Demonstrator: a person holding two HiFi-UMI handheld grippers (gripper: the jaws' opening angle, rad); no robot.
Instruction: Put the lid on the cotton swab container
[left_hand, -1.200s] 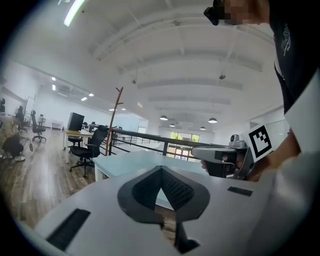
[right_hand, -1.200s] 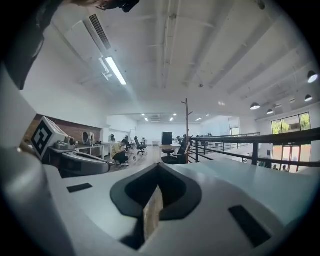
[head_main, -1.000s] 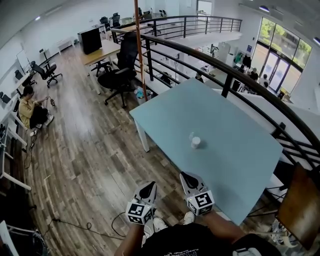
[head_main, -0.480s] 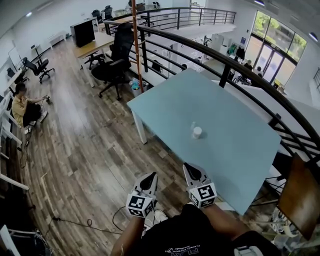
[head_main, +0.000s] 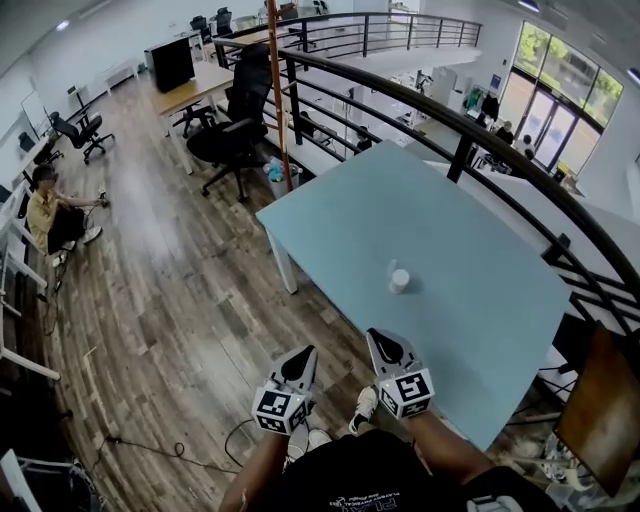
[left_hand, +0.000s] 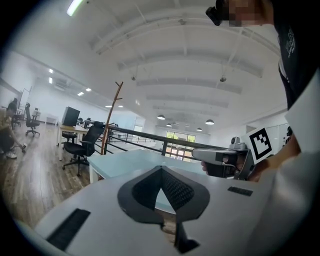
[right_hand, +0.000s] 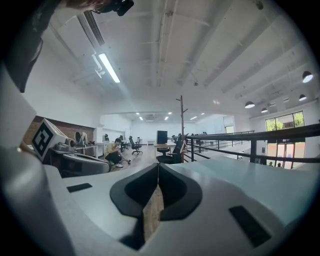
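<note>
A small white cotton swab container (head_main: 399, 282) stands on the pale blue table (head_main: 470, 300), with a small clear piece (head_main: 393, 267) just behind it, too small to make out. Both grippers are held low over the floor, short of the table's near edge and well apart from the container. My left gripper (head_main: 303, 358) (left_hand: 161, 169) has its jaws shut on nothing. My right gripper (head_main: 381, 345) (right_hand: 158, 166) is likewise shut and empty. The container does not show in either gripper view.
A black railing (head_main: 470, 150) runs along the table's far side. A black office chair (head_main: 232, 140) and a wooden pole (head_main: 275, 95) stand beyond the table's left corner. A person sits at far left (head_main: 48, 212). Cables lie on the wood floor (head_main: 170, 450).
The view has shifted slightly; the table and container sit a little lower and to the right. A foot has come forward between the grippers, which stay shut side by side.
</note>
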